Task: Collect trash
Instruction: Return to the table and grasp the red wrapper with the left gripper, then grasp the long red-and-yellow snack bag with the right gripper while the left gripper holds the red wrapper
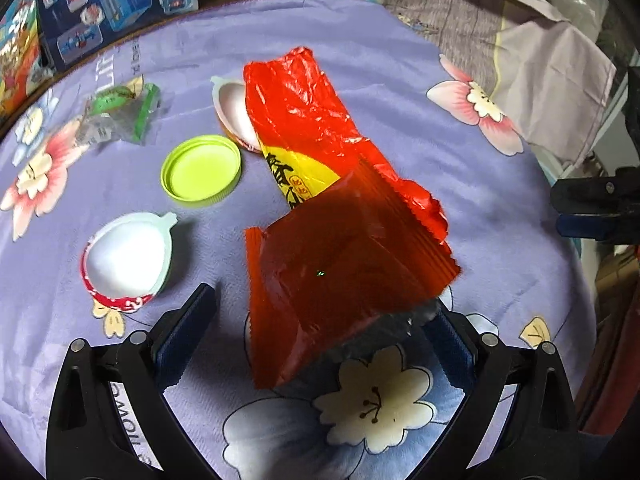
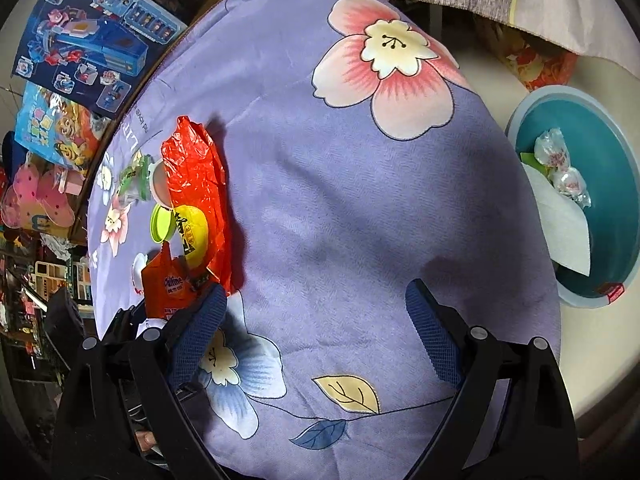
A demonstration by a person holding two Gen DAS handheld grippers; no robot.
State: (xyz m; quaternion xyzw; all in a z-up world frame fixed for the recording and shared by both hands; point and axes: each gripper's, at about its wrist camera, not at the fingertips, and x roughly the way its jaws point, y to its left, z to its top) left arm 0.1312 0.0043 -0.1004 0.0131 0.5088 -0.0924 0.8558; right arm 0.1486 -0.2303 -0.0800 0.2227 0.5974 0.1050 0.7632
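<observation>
L hand-held gripper tilted down, jaws wide, straddling red wrapper.

Each claw has black plastic arms, blue textured pads and silver screws.

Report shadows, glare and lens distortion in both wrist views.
Left wrist: the near red wrapper sits in shadow, the red bag glints; fisheye bows the table edge. Right wrist: a soft shadow crosses the purple cloth; the teal bin is stretched at the rim.
</observation>
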